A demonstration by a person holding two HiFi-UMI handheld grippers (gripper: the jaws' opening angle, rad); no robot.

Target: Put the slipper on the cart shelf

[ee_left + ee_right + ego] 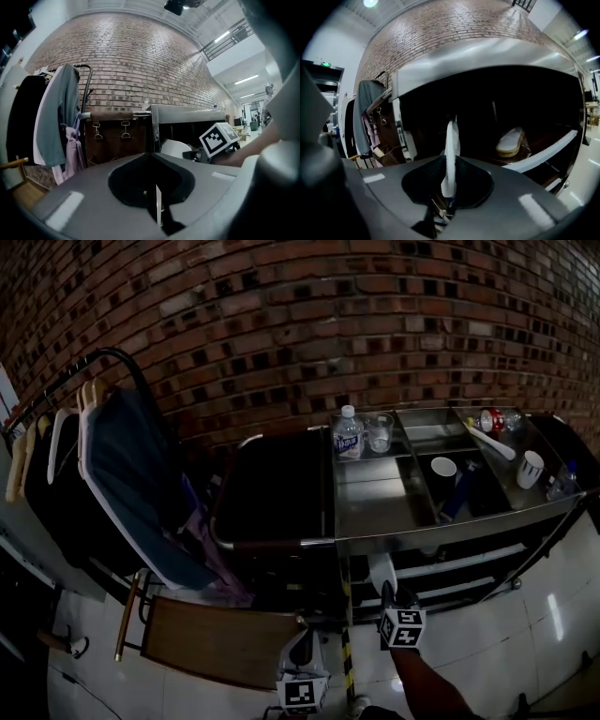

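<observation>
1. The slipper (451,145) is gripped edge-on between the clenched jaws of the right gripper (449,187). The thin profile is judged to suit passing it under the steel top of the cart (370,502).
2. A second slipper (509,142) is seen lying flat on the cart shelf (543,151), deeper in and to the right. The held one is probably meant to go beside it.
3. The left gripper (157,206) is kept low and back, its jaws pressed together on nothing, apparently to stay clear.
4. One end of the held slipper is pinched. The rest projects forward from the jaws toward the shelf opening and is not yet touching the shelf.
</observation>
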